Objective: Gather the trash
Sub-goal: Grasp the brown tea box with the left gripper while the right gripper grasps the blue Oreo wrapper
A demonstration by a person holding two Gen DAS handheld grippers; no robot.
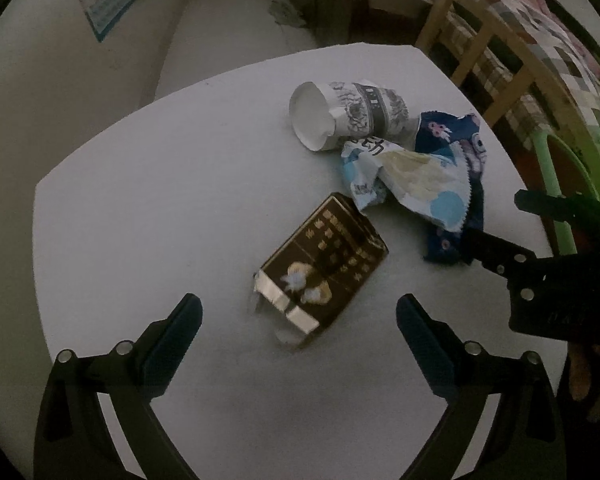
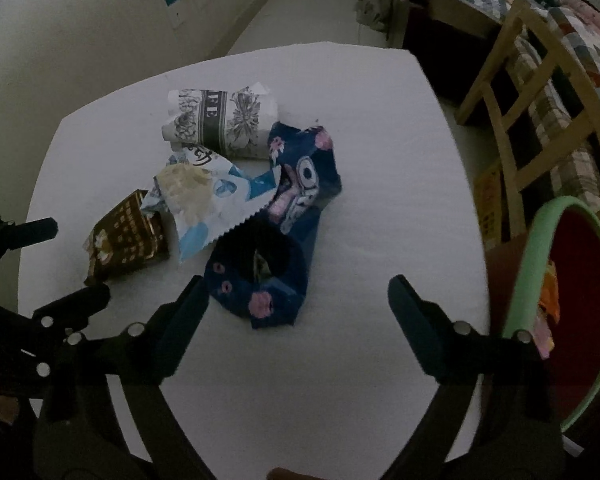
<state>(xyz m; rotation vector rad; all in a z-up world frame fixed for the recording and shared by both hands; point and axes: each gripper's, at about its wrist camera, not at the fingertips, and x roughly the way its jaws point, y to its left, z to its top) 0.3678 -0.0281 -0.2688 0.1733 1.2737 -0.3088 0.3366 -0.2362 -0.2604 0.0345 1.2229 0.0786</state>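
Both grippers hang open and empty over the tabletop (image 2: 380,160): left gripper (image 1: 299,312) over the brown carton (image 1: 324,268), right gripper (image 2: 298,292) by the navy wrapper (image 2: 284,240). Overlapping trash could drag along; the wrapper may slip.

Paper cup (image 1: 348,114) lies behind two wrappers (image 1: 412,176); box (image 1: 324,264) nearest, on table (image 1: 140,200).

You've got the white tabletop (image 2: 380,216) filling the middle. Past its far right corner stands a pale wooden chair (image 2: 540,92), with a patchwork-quilted bed (image 1: 548,36) behind it. Off the far left corner, a blue-edged printed sheet (image 1: 100,0) hangs on the cream wall (image 1: 40,92). There's a dark scuff (image 1: 286,12) on the light floor (image 2: 312,8) beyond the far edge.
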